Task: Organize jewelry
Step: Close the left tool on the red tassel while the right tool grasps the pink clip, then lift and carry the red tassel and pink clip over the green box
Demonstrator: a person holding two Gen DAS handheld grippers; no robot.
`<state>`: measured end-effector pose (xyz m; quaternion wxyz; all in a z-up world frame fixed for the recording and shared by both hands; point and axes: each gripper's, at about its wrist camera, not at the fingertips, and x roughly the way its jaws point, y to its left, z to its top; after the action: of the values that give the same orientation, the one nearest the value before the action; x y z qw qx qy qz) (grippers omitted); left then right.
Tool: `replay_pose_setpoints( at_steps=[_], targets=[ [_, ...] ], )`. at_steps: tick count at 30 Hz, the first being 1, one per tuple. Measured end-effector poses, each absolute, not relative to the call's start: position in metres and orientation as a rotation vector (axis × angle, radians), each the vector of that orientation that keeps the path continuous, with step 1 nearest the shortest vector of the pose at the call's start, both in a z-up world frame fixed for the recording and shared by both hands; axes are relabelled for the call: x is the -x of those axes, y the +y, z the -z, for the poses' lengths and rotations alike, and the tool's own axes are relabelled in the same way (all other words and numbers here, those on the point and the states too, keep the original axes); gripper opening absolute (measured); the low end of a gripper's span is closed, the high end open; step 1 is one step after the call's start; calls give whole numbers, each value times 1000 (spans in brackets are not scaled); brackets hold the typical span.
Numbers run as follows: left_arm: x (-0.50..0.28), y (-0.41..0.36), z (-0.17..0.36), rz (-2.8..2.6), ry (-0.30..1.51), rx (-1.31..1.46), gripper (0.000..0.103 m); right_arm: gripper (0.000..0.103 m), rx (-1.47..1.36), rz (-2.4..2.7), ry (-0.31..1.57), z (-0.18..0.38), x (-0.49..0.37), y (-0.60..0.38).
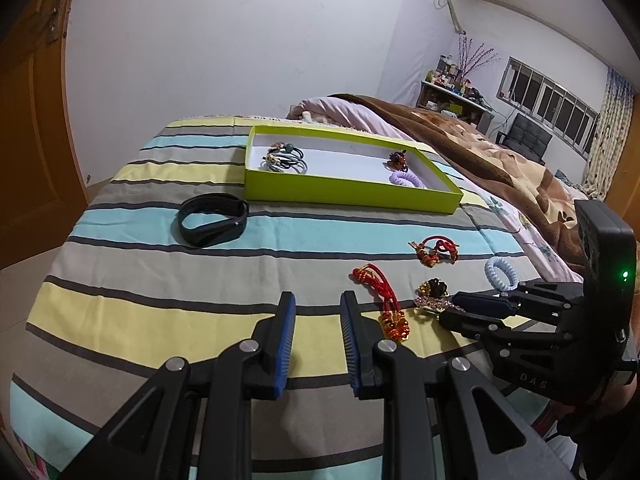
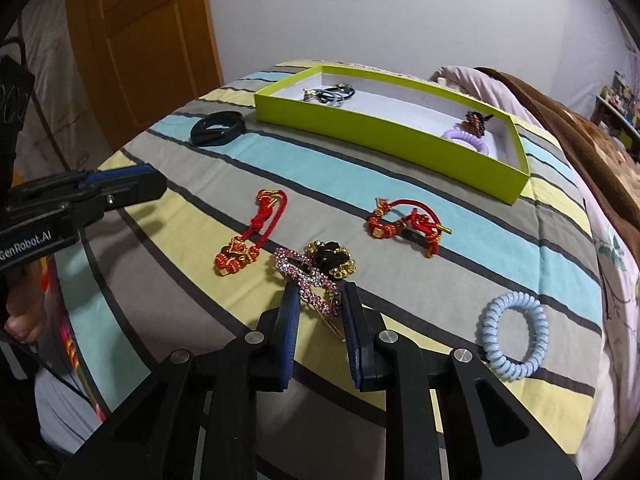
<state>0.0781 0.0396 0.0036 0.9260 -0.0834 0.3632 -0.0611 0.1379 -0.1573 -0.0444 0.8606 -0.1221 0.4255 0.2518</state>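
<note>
My right gripper (image 2: 320,300) is shut on a pink rhinestone hair clip (image 2: 312,280) that lies on the striped bedspread, with a pad touching each side. A black and gold ornament (image 2: 332,262) touches the clip's far end. My left gripper (image 1: 318,300) hovers open over the bedspread with nothing between its fingers. Beside it lies a red cord charm (image 1: 384,296). A red knotted bracelet (image 2: 404,224), a blue coil hair tie (image 2: 514,336) and a black wristband (image 1: 212,220) also lie loose. The green box (image 1: 348,190) holds hair ties (image 1: 284,158), a purple coil (image 1: 406,179) and a dark ornament (image 1: 398,158).
The bedspread's edge drops off at the left toward a wooden door (image 2: 140,40). A brown and pink blanket (image 1: 480,148) is heaped behind and to the right of the box. A person's hand (image 2: 24,312) holds the left gripper's handle.
</note>
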Motion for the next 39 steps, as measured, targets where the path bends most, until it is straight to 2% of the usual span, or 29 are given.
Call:
replay_pose_setpoints(
  at_steps=[17,24,26,27,28,33,39],
  targets=[
    [-108,-5,19,248,866,165,24,21,154,-467,847,27,-130,-189],
    [-108,-21,19,204,869,58,24,21,130,-451,840,25,-131,-199],
    [-106,-26,19,193,863,21,22,21,125,-448,837,25,-131,-199],
    [-106,-27,19,196,860,11,13,21,123,-448,835,24,-131,-199],
    [-106,-29,19,200,859,3,12,21,122,-447,833,23,-130,-199],
    [-103,-27,16,206,838,-6,8,21,112,-440,818,18,-129,-202],
    [-101,-16,6,200,805,25,8,21,93,-430,799,10,-130,-204]
  ],
)
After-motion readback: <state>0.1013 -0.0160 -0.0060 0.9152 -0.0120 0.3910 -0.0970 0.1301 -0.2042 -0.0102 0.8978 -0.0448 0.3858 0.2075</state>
